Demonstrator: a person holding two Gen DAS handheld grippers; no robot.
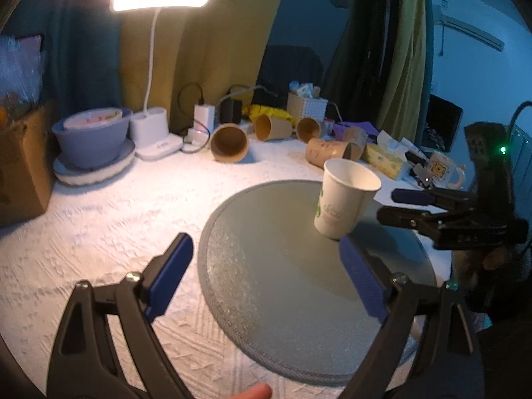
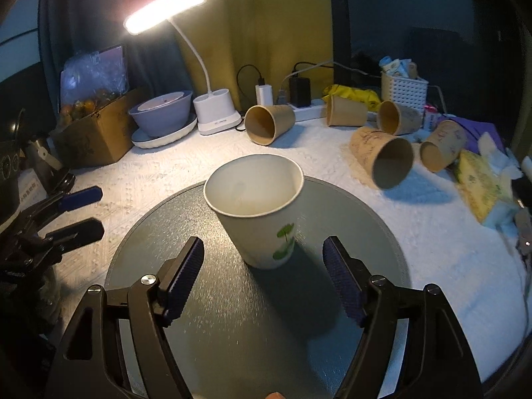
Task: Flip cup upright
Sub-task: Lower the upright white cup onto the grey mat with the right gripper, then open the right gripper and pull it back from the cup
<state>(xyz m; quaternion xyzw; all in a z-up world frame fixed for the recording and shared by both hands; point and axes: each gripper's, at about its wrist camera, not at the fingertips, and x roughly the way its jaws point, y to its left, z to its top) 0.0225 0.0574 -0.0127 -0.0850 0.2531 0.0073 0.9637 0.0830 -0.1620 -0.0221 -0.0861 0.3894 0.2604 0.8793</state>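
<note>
A white paper cup (image 2: 259, 209) with a green print stands upright, mouth up, on a round grey mat (image 2: 232, 316). My right gripper (image 2: 262, 252) is open, its blue pads on either side of the cup's base and a little short of it, not touching. In the left wrist view the cup (image 1: 345, 199) stands at the mat's (image 1: 282, 282) far right. My left gripper (image 1: 266, 249) is open and empty, above the mat's near left part. The right gripper (image 1: 395, 204) shows just right of the cup. The left gripper (image 2: 89, 211) shows at the left edge of the right wrist view.
Several brown paper cups (image 2: 269, 123) lie on their sides at the back of the white cloth. A lit desk lamp (image 2: 212, 113), stacked bowls (image 2: 163, 116), a cardboard box (image 2: 96, 136), chargers, a white basket (image 2: 404, 89) and a tissue pack (image 2: 478, 186) ring the back and sides.
</note>
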